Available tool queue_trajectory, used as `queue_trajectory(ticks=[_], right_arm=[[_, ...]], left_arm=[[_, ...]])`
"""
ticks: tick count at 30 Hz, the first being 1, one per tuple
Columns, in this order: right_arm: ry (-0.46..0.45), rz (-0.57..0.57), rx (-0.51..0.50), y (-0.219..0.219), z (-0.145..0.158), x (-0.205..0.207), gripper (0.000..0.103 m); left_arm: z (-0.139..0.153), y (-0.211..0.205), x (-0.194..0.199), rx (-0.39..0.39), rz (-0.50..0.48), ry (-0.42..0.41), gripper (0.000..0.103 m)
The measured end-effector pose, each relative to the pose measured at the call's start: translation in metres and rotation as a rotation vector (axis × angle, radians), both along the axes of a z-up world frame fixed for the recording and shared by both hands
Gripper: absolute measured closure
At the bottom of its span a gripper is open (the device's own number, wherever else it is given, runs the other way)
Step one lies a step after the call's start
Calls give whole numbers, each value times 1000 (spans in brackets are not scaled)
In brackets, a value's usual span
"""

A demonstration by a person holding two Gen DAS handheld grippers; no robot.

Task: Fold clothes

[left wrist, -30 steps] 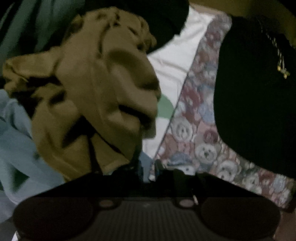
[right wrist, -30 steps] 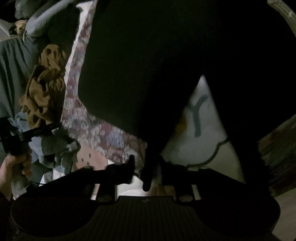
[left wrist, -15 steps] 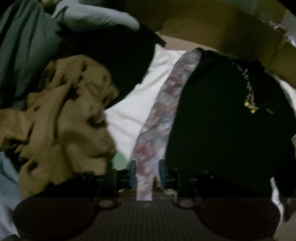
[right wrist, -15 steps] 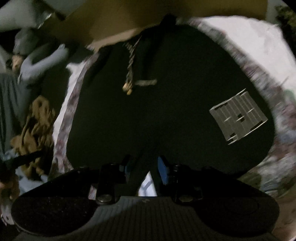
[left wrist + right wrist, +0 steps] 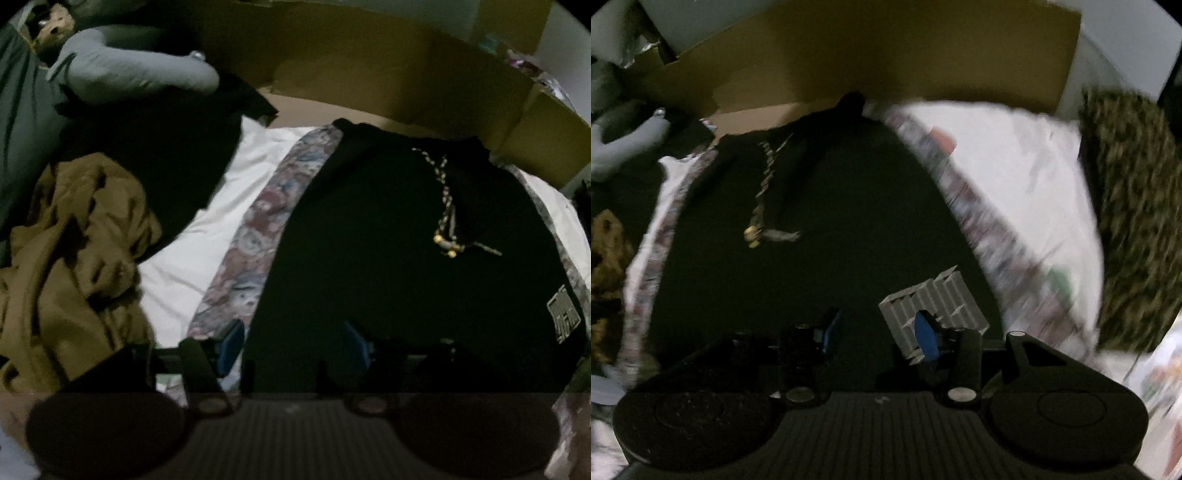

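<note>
A black garment [image 5: 388, 236] with a braided drawstring [image 5: 445, 206] and a grey square patch [image 5: 563, 314] lies spread flat on the patterned bedcover [image 5: 258, 229]. My left gripper [image 5: 293, 343] hangs over its near left edge, jaws opening, blue pads apart with nothing pressed between them. In the right wrist view the same black garment [image 5: 820, 229] fills the middle, its patch [image 5: 934, 314] just ahead of my right gripper [image 5: 877, 332]. That gripper's jaws are opening too, and no cloth is pinched between its blue pads.
A crumpled brown garment [image 5: 74, 266] lies left of the white sheet [image 5: 207, 236], with another black garment [image 5: 159, 155] and a grey sleeve [image 5: 136, 70] behind it. Cardboard [image 5: 369, 74] stands along the back. A mottled green cloth [image 5: 1134, 221] lies at the right.
Both grippers let go of the black garment and their jaws spread apart. Both views swung from the brown pile and hanging cloth to the garment now lying flat.
</note>
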State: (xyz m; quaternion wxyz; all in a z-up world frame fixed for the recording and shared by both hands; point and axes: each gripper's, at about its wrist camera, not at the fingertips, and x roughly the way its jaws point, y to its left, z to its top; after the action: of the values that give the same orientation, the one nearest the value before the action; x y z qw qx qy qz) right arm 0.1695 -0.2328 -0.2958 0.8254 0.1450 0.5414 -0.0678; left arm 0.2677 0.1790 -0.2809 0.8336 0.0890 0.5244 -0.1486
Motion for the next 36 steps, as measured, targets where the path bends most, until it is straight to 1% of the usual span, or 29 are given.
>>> queue_trajectory(ticks=[2, 3, 4, 6, 8, 9, 11, 13, 16, 17, 19, 20, 22, 25, 28, 31, 34, 36], right_arm=[[-1, 7, -24, -11, -3, 9, 52], [16, 20, -17, -17, -5, 16, 52], [35, 43, -6, -22, -6, 23, 52], [38, 95, -8, -29, -4, 35, 52], [-16, 126, -38, -34, 2, 43, 51], [-43, 128, -51, -37, 3, 44, 48], [-66, 121, -42, -43, -2, 46, 48], [-67, 127, -37, -47, -11, 45, 48], [-71, 63, -45, -56, -26, 39, 48], [-73, 37, -47, -59, -31, 37, 48], [-72, 20, -43, -64, -43, 35, 48], [-76, 23, -54, -66, -49, 33, 48], [-66, -10, -67, -76, -61, 32, 48], [-70, -52, -43, -94, -72, 32, 48], [-95, -35, -82, -101, -75, 30, 48], [-96, 13, -112, -100, -80, 28, 48], [-81, 37, -127, -100, -90, 26, 49], [-52, 38, -138, -103, -99, 21, 49]], left_arm=[[-3, -6, 1, 4, -3, -1, 41], [-5, -9, 2, 7, -3, 1, 36], [-8, -11, 2, 10, -2, 7, 29], [-14, -16, 3, 15, -1, 18, 28], [-21, -21, 3, 21, 1, 29, 28], [-24, -24, 4, 22, 4, 33, 28], [-28, -28, 6, 17, 21, 29, 28], [-31, -33, 10, 19, 31, 18, 28], [-35, -43, 18, 34, 19, -1, 27], [-36, -47, 21, 39, 13, -4, 26], [-38, -54, 28, 34, -7, -1, 19], [-38, -57, 31, 28, -14, -1, 19], [-40, -66, 35, 27, -41, -4, 19], [-45, -79, 43, 50, -76, -26, 19], [-52, -87, 52, 44, -61, -29, 19], [-61, -91, 61, 14, -29, -25, 20], [-73, -96, 67, 26, -34, -19, 21], [-83, -97, 69, 49, -30, -11, 22]])
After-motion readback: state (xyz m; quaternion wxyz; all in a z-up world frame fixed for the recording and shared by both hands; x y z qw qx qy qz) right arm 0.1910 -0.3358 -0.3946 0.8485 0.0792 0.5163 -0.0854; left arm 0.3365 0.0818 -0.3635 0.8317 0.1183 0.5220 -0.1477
